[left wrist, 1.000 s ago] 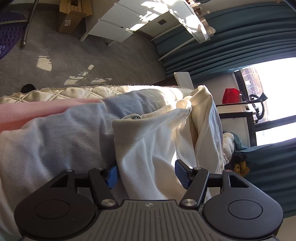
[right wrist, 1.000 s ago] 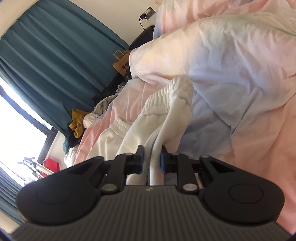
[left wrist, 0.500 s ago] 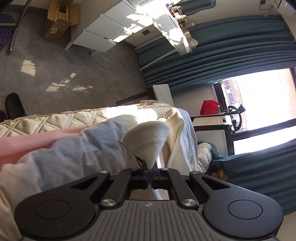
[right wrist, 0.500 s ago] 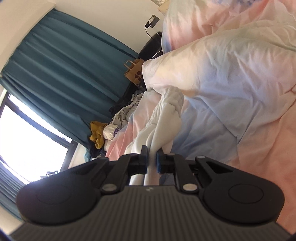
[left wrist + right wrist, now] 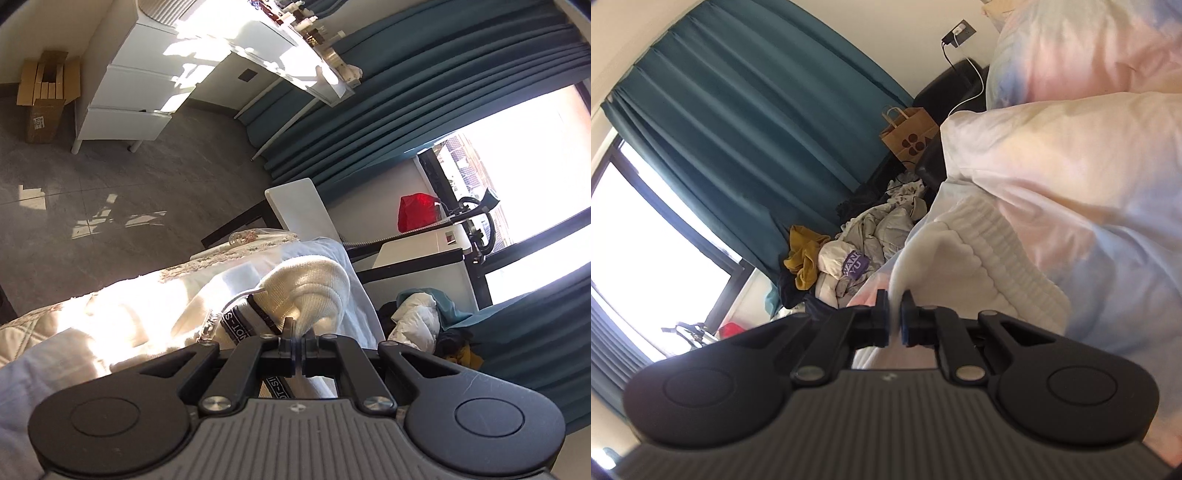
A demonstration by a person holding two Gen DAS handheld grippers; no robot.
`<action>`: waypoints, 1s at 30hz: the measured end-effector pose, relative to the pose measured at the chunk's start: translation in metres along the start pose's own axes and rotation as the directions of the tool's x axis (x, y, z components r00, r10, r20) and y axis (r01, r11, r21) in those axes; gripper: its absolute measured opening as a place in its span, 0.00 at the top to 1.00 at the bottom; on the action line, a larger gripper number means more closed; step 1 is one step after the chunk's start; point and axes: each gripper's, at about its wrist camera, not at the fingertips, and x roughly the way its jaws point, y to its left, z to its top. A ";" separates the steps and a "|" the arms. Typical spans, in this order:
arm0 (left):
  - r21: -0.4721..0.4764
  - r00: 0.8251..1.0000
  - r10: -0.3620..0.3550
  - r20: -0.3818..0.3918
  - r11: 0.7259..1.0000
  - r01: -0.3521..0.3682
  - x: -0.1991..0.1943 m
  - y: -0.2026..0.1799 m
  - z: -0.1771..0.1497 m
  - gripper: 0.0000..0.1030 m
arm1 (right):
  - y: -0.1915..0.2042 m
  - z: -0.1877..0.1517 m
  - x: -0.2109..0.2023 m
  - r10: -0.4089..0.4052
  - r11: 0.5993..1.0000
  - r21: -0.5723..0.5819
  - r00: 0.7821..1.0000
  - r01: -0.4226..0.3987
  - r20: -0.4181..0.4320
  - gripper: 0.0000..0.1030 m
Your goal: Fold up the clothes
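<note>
A cream-white garment [image 5: 314, 291] with a ribbed hem and a lettered inner band is bunched in front of my left gripper [image 5: 294, 341], which is shut on a pinch of its fabric and holds it above the bed. In the right wrist view the same white garment [image 5: 993, 254] shows an elastic ribbed edge, and my right gripper [image 5: 894, 319] is shut on a fold of it. The rest of the garment hangs below the grippers and is hidden.
A pastel pink-and-blue duvet [image 5: 1089, 177] covers the bed [image 5: 55, 332]. White drawers [image 5: 129, 103] and a cardboard box [image 5: 44, 99] stand on the grey floor. Teal curtains [image 5: 757, 129], a clothes pile [image 5: 871, 236], a paper bag [image 5: 908, 136] and a red bag [image 5: 417, 210] lie beyond.
My left gripper went from open around the white garment to shut on it and lifted it. The right gripper kept its hold and rose, pulling the garment up off the duvet.
</note>
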 end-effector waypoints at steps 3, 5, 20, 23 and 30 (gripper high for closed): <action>0.020 0.998 0.056 -0.008 0.998 -0.056 0.068 -0.031 0.006 0.98 | 0.017 -0.009 0.058 -0.039 0.997 -0.067 0.999 0.039 -0.007 0.92; 0.046 0.994 0.106 -0.017 0.993 -0.105 0.113 -0.045 0.007 0.98 | 0.018 -0.018 0.091 -0.055 0.995 -0.089 0.998 0.053 -0.018 0.92; 0.218 0.992 0.105 -0.071 0.972 -0.087 0.209 -0.066 -0.003 0.53 | 0.001 -0.033 0.177 -0.027 0.987 -0.162 0.989 0.003 -0.142 0.74; 0.250 0.998 0.022 -0.061 0.968 -0.006 0.162 -0.059 -0.005 0.38 | -0.002 -0.018 0.145 0.006 0.991 -0.130 0.991 -0.024 -0.134 0.52; 0.254 0.991 -0.089 -0.096 0.961 0.111 0.051 -0.010 -0.036 0.22 | -0.034 -0.002 0.057 0.009 0.999 -0.051 0.993 -0.015 -0.114 0.27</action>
